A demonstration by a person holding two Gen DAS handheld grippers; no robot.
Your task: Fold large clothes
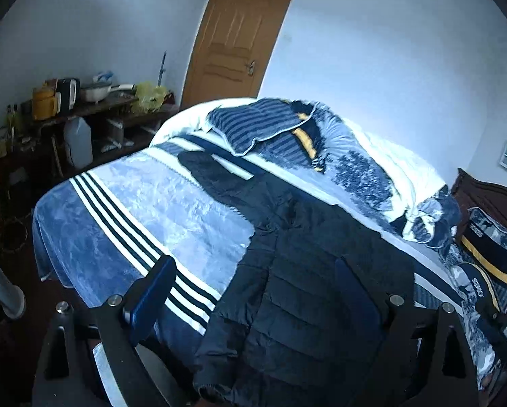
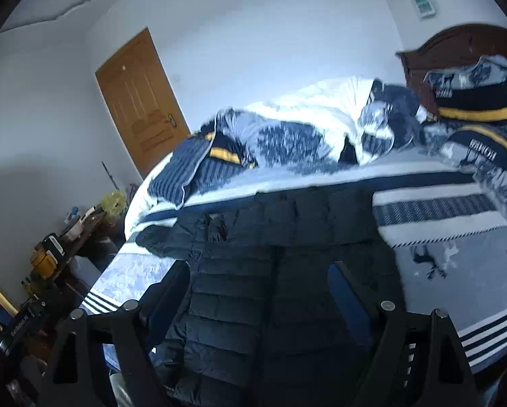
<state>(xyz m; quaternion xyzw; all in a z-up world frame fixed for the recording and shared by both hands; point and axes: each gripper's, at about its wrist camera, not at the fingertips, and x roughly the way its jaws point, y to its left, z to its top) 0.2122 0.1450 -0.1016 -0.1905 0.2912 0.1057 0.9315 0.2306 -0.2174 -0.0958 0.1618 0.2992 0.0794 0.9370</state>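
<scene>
lying flat on blue bedspread (image 1: 151, 196): dark quilted jacket (image 1: 297, 288), one sleeve outstretched; both hand-held grippers spread wide, empty.

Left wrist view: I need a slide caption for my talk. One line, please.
Open left gripper above a dark puffer jacket spread on a blue striped blanket.

Blues, black and a touch of yellow

A black quilted jacket (image 1: 297, 291) lies on a pale-blue mottled bedspread (image 1: 172, 200) crossed by navy-and-white stripes; the rumpled duvet (image 1: 351, 156) is white and navy with a yellow band (its underside pinstriped). The door (image 1: 236, 40) is orange-brown, the headboard (image 2: 456, 47) dark reddish wood, the walls (image 1: 372, 51) white. Both hand-held gripper frames are black with blue fingers (image 1: 151, 295).
</scene>
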